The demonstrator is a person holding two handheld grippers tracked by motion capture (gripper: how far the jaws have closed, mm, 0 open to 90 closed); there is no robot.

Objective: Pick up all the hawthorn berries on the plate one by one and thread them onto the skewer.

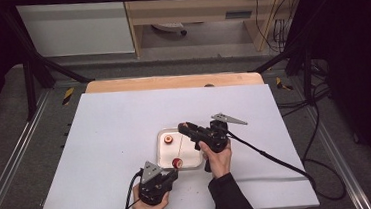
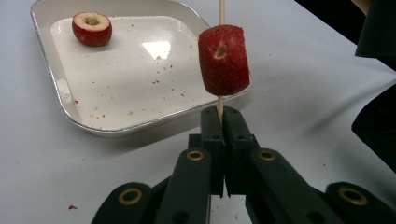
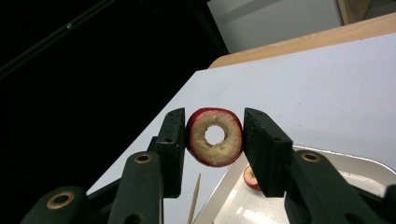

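A thin wooden skewer (image 2: 221, 11) stands upright with my left gripper (image 2: 223, 116) shut on its lower end. A red cored fruit piece (image 2: 223, 59) is threaded on it just above the jaws. In the high view this left gripper (image 1: 173, 172) sits at the near edge of a white tray (image 1: 189, 152). My right gripper (image 3: 214, 126) is shut on a second cored fruit ring (image 3: 201, 147), hole facing the camera. In the high view it (image 1: 183, 128) hovers over the tray's far edge, above the skewer tip (image 3: 195, 191). A third fruit piece (image 2: 92, 28) lies in the tray.
The tray (image 2: 140, 79) carries red crumbs and sits near the middle of a white table (image 1: 116, 140). Cables (image 1: 273, 158) trail from the grippers off to the right. A wooden strip (image 1: 171, 82) borders the table's far edge.
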